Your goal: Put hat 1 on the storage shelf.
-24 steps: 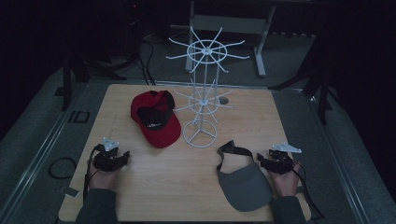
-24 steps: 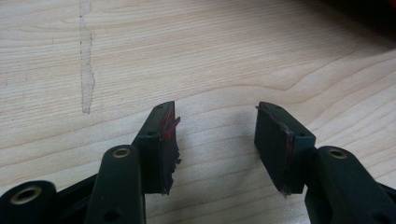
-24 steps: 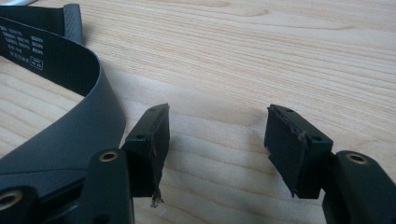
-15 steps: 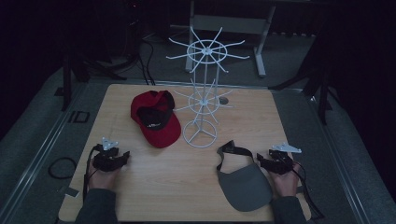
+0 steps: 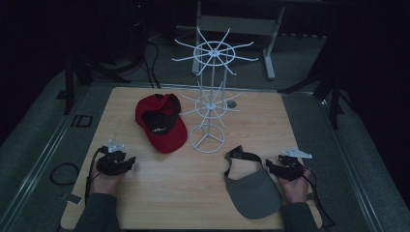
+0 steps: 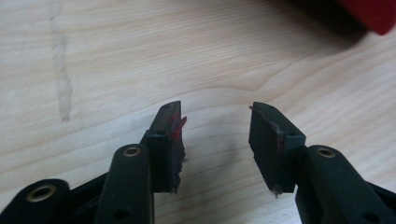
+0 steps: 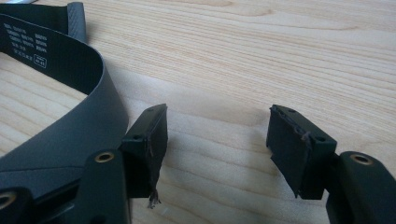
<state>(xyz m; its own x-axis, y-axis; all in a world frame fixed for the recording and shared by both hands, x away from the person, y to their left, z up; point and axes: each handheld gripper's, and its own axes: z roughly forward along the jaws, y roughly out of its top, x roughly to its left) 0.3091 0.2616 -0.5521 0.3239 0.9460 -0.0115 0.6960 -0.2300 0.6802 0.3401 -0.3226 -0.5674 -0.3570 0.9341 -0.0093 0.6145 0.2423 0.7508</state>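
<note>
Wooden table (image 5: 159, 193): I see both grippers resting low in frame
Left gripper (image 6: 215, 140): jaws apart, empty
Right gripper (image 7: 217, 144): jaws apart, beside grey visor (image 5: 254, 191)
Red cap (image 5: 162, 123): centre left
</note>
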